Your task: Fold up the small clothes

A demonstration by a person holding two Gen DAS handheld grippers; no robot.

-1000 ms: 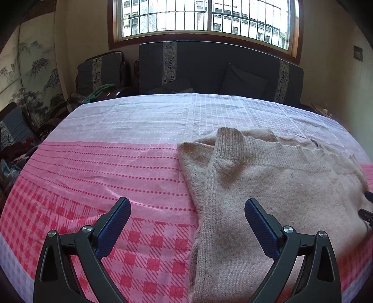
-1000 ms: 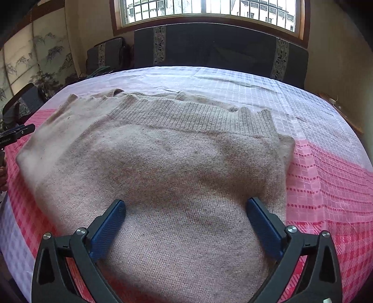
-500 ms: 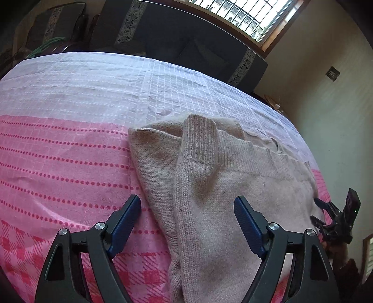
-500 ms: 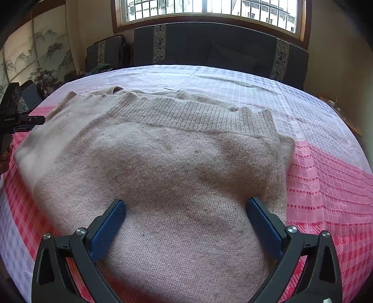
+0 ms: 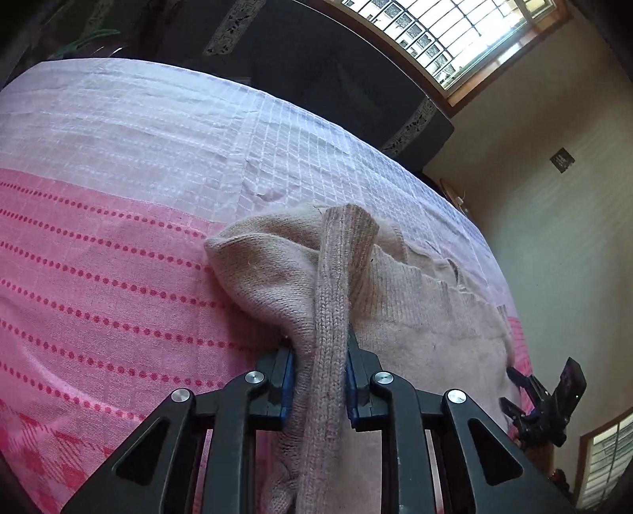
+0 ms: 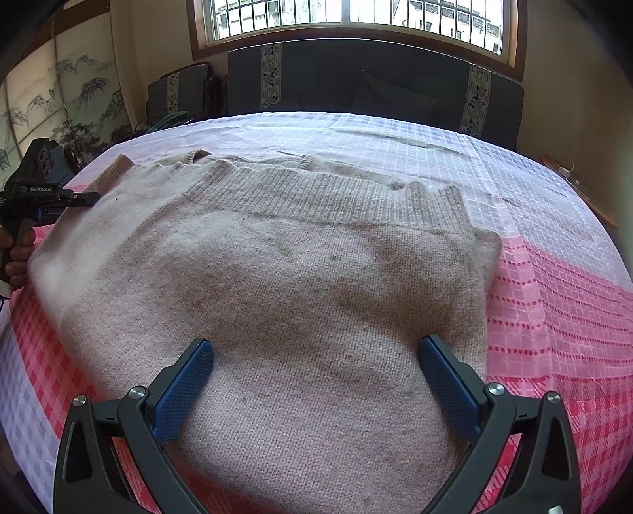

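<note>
Sweater [image 6: 300,292], beige knit, lies spread over the pink-and-white checked cloth [image 6: 554,300] covering the bench, ribbed hem toward the far edge; left claw [image 5: 318,385] is clamped on its folded sleeve [image 5: 328,316] at the sweater's left edge; right claw [image 6: 314,356] hovers wide above the body.

Pink cloth [image 6: 554,316], dark sofa [image 6: 356,79], window [image 6: 356,16]

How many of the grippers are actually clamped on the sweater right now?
1. The left gripper is shut on the beige sweater at its left edge, fabric bunched between the jaws. The right gripper hangs open above the sweater's body.
</note>
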